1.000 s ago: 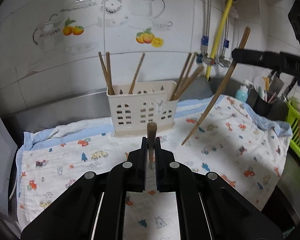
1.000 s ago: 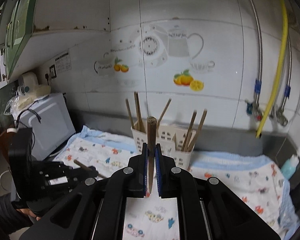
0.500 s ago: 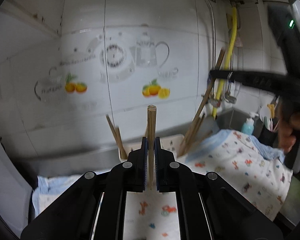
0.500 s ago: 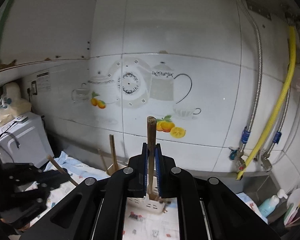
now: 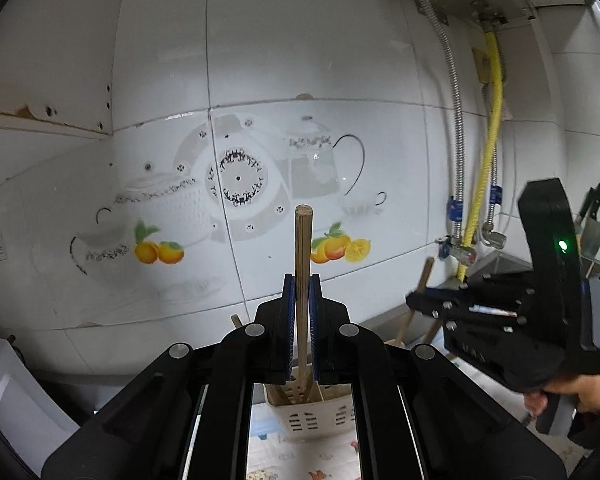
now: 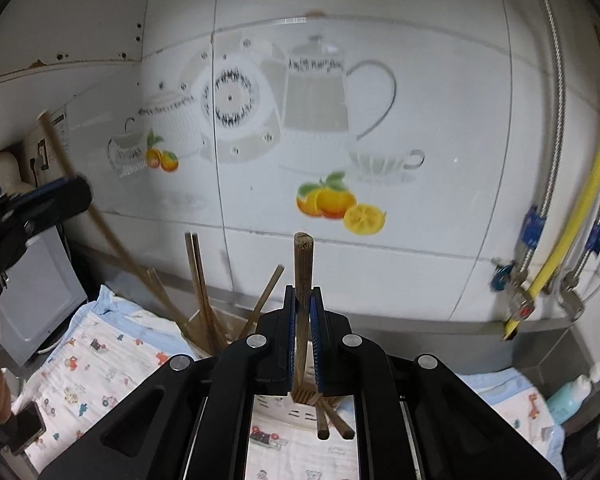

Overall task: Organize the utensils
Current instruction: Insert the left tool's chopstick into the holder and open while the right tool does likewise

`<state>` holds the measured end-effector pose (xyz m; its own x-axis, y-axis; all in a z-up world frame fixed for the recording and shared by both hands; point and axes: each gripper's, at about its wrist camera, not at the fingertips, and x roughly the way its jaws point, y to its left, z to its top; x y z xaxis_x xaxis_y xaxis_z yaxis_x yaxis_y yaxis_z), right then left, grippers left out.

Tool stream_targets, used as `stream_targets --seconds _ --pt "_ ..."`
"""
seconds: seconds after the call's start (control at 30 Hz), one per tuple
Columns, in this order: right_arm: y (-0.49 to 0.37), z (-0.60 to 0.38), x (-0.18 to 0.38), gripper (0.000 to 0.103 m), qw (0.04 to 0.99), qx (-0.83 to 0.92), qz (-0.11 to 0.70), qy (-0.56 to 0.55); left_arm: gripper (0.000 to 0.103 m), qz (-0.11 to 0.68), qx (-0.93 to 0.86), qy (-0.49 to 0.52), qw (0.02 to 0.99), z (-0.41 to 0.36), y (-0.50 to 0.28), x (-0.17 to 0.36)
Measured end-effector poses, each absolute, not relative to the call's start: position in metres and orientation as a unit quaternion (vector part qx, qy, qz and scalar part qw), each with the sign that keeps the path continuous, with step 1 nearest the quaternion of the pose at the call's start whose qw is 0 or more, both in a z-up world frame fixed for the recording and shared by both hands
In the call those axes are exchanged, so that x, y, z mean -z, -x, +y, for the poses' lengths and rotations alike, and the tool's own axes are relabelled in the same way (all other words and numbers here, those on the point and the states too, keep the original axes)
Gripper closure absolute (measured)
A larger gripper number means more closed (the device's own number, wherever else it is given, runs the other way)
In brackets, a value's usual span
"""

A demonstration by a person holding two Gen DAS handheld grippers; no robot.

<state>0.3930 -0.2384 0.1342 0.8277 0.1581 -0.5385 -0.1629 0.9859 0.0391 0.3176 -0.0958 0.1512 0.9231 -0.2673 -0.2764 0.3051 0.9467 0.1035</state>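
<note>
In the left wrist view my left gripper [image 5: 301,282] is shut on a wooden chopstick [image 5: 302,248] that stands upright between the blue pads. Its lower end reaches down over the white slotted utensil holder [image 5: 314,420]. At the right of that view, my right gripper [image 5: 412,302] grips a second chopstick [image 5: 425,276] that slants down toward the holder. The right wrist view shows the right gripper [image 6: 303,304] shut on its chopstick [image 6: 302,268] above the holder [image 6: 300,414]. My left gripper [image 6: 76,196] enters from the left, its chopstick [image 6: 112,244] leaning into the holder's left side.
Several chopsticks [image 6: 198,280] stand in the holder. It sits on a printed cloth [image 6: 96,364] against a tiled wall. A white microwave [image 6: 32,296] is at the left; a yellow hose [image 6: 580,184], steel pipes and a soap bottle [image 6: 570,396] are at the right.
Both grippers rose from over the cloth and closed in on the holder, each keeping its chopstick. The views now face the wall, and the right gripper has come nearer the left one.
</note>
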Motion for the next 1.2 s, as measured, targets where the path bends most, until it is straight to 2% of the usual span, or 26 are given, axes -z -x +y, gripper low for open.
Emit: stream_targets --seconds 0.37,0.9,1.0,1.07,1.13,1.17,1.2 --pt "-0.401 -0.235 -0.118 0.096 0.951 -0.086 0.297 0.015 0.098 0.198 0.134 -0.047 0.970 -0.091 -0.368 -0.109" --pt "-0.402 -0.234 -0.120 0.095 0.952 -0.086 0.294 0.015 0.096 0.221 0.125 -0.033 0.967 -0.081 -0.381 -0.091" --pt "-0.397 -0.235 -0.125 0.093 0.954 -0.084 0.289 0.016 0.095 0.216 0.124 -0.030 0.968 -0.078 -0.376 -0.095" --pt "-0.393 -0.235 -0.130 0.084 0.955 -0.081 0.284 0.016 0.095 0.213 0.123 -0.029 0.969 -0.076 -0.372 -0.098" --pt "-0.386 -0.234 -0.134 0.081 0.957 -0.079 0.278 0.018 0.093 0.212 0.123 -0.025 0.969 -0.073 -0.367 -0.102" --pt "-0.384 -0.234 -0.136 0.080 0.958 -0.078 0.277 0.019 0.092 0.212 0.122 -0.022 0.969 -0.072 -0.364 -0.103" --pt "-0.380 -0.234 -0.138 0.079 0.958 -0.079 0.276 0.020 0.085 0.211 0.122 -0.020 0.970 -0.069 -0.360 -0.104"
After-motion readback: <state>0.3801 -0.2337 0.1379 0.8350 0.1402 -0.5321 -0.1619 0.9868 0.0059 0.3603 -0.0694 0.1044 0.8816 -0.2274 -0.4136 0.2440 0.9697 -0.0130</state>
